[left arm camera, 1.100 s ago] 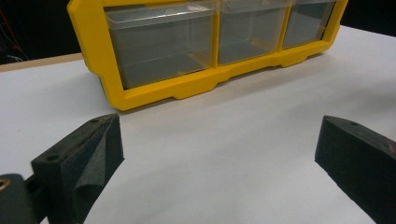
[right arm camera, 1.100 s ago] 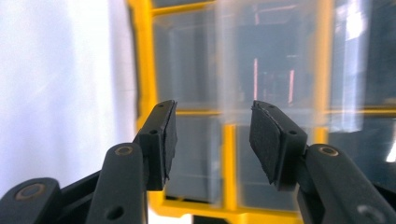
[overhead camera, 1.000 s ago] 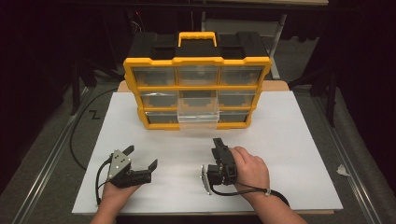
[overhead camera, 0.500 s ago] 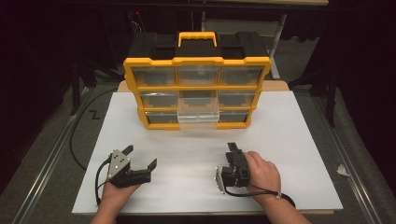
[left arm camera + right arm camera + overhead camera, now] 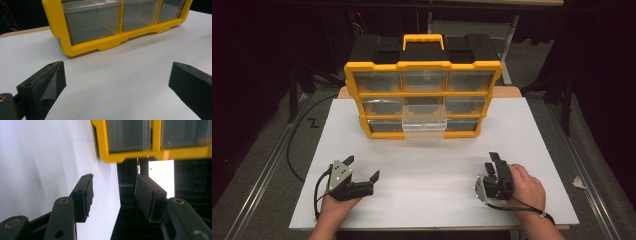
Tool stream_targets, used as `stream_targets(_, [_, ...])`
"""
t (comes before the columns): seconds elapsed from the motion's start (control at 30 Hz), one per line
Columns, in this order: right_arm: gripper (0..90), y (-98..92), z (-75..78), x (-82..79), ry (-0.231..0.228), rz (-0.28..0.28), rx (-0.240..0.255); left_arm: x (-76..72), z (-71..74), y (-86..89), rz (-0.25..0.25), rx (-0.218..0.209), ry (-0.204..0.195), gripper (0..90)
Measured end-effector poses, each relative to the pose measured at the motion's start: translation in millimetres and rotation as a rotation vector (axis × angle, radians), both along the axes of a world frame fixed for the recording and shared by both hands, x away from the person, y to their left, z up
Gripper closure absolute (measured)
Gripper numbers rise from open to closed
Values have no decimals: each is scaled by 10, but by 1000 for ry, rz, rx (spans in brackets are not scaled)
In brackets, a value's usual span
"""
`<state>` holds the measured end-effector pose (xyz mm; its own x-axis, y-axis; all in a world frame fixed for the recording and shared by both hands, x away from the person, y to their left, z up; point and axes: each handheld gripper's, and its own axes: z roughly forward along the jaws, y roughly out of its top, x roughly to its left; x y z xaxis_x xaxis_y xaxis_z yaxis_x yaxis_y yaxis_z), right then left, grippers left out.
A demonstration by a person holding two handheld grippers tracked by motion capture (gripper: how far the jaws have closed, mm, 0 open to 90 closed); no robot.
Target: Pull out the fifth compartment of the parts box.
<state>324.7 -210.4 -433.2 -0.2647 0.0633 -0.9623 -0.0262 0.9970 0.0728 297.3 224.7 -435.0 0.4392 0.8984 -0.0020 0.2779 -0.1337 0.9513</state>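
Yellow-framed drawer organiser [image 5: 422, 97] standing upright at the far middle of the white worktop [image 5: 432, 180], well ahead of both sets of jaws. Three rows of three clear drawers behind the yellow frame, black top with a yellow carry handle [image 5: 422, 41]. Bottom-middle drawer [image 5: 424, 127] pulled partway out toward the near edge, the other drawers flush with the frame.

Left gripper [image 5: 361, 174] low over the worktop at the near left, held in a hand [image 5: 337, 207], jaws spread wide with nothing between them, only bare white surface. In the left gripper view, bottom row of the organiser [image 5: 112, 27] ahead of the jaws and slightly left of centre, well apart from the tips.

Right gripper [image 5: 493, 162] at the near right, held in a hand [image 5: 527, 187], turned on its side, jaws partly open and gripping nothing. In the right gripper view, a yellow corner of the organiser [image 5: 110, 157] beyond and above the jaw tips, white worktop behind one jaw, dark surroundings behind the other.

Black cable [image 5: 294, 145] trailing off the left edge of the worktop, away from the left jaws. Small crumpled scrap [image 5: 579, 182] on the grey floor, out to the right of the right jaws.
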Motion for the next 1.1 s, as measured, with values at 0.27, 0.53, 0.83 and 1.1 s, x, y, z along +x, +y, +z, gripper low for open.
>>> stream_targets(0.27, [489,-146,41,38,18,-42,33,-2,0,2,0,3,2,17])
stream_targets(0.53, [421,-121,38,62,30,-49,19,-1,0,-8,-14,16,3,17])
stream_targets(0.83, [257,-91,54,85,9,-35,19,1,-5,-17,-15,24,8,17])
stream_targets(1.1, [86,-79,59,71,-2,-4,15,-2,-3,-16,-17,23,5,17])
